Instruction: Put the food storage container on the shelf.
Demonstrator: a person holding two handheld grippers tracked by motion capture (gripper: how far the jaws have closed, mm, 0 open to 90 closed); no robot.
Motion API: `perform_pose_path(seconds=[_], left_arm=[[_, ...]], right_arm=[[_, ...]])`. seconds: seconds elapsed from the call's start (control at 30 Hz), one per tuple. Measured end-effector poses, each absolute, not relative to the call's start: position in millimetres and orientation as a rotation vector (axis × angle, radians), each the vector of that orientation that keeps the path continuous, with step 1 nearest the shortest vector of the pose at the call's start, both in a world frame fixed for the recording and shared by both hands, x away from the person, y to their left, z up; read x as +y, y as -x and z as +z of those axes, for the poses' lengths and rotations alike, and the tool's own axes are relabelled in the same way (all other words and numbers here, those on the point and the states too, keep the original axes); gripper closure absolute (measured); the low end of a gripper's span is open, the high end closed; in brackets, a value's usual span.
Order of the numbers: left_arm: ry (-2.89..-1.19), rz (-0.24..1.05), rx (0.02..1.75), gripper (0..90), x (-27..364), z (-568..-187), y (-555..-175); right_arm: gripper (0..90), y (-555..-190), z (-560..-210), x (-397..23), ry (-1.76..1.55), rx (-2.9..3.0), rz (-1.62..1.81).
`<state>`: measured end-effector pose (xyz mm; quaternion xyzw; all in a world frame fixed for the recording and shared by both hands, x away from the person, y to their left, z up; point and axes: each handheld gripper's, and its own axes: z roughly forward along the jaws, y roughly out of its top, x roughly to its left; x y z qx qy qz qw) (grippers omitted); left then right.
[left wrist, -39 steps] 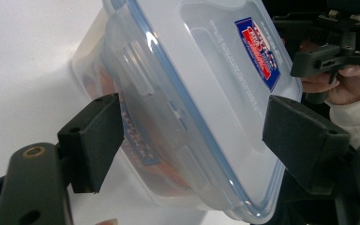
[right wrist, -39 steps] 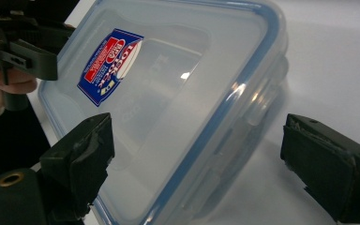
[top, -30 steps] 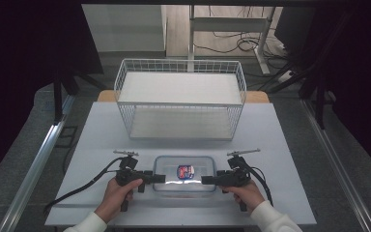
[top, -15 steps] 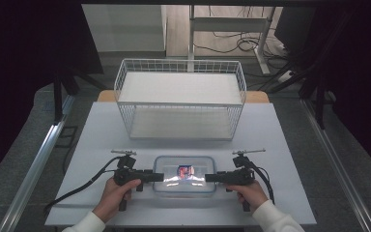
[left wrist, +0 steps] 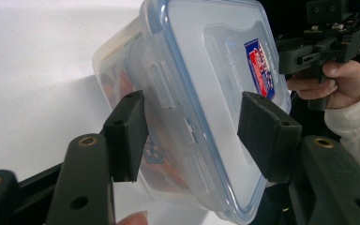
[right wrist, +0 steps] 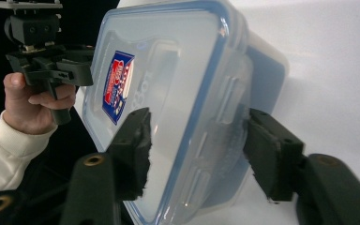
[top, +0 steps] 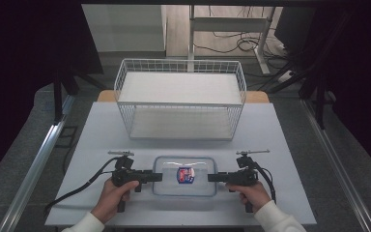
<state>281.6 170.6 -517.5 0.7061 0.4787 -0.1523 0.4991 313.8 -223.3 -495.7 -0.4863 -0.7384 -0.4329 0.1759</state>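
A clear plastic food box (top: 193, 166) with a blue-rimmed lid and a red and blue label lies flat near the table's front edge. My left gripper (top: 157, 176) points right at the box's left end, turned on its side. Its jaws have just been closing, and the pads (left wrist: 126, 133) now press the box (left wrist: 215, 61) at wall and lid. My right gripper (top: 211, 178) points left at the other end. Its jaws have also been closing, and its pads (right wrist: 133, 140) press the lid and base of the box (right wrist: 168, 61).
A white wire basket (top: 181, 102) stands at the back of the white table (top: 101, 140), behind the box. Cables trail from both grippers toward the front. Dark floor, rails and desk legs surround the table.
Both pairs of jaws have narrowed onto the ends of the box. The hands and the box have stayed where they were.
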Motion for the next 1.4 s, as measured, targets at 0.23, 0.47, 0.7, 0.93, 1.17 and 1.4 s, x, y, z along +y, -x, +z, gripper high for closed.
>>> perform_pose_path(seconds=[0.23, 0.47, 0.7, 0.93, 1.17, 1.4], left_arm=[[-1.697, -0.364, 1.171, 45.4, 170.5, -516.0, -279.6], [-1.69, -0.351, 1.171, 48.4, 171.4, -512.5, -276.3], [-1.697, -0.325, 1.17, 50.8, 173.0, -507.5, -273.0], [-1.691, -0.318, 1.168, 51.3, 172.9, -505.0, -271.6], [-1.696, -0.287, 1.152, 51.3, 172.5, -499.2, -273.0], [-1.705, -0.245, 1.138, 51.4, 174.7, -491.6, -282.2]], right_arm=[[46.0, -311.8, -493.6, -223.3, 1.393, -2.079, -1.228], [48.0, -309.8, -490.2, -223.8, 1.408, -2.074, -1.237], [48.6, -304.3, -484.5, -219.8, 1.408, -2.126, -1.264], [49.2, -302.7, -480.6, -219.4, 1.412, -2.128, -1.285], [49.1, -303.0, -476.8, -219.7, 1.402, -2.139, -1.316], [49.1, -312.0, -472.1, -217.1, 1.359, -2.182, -1.364]])
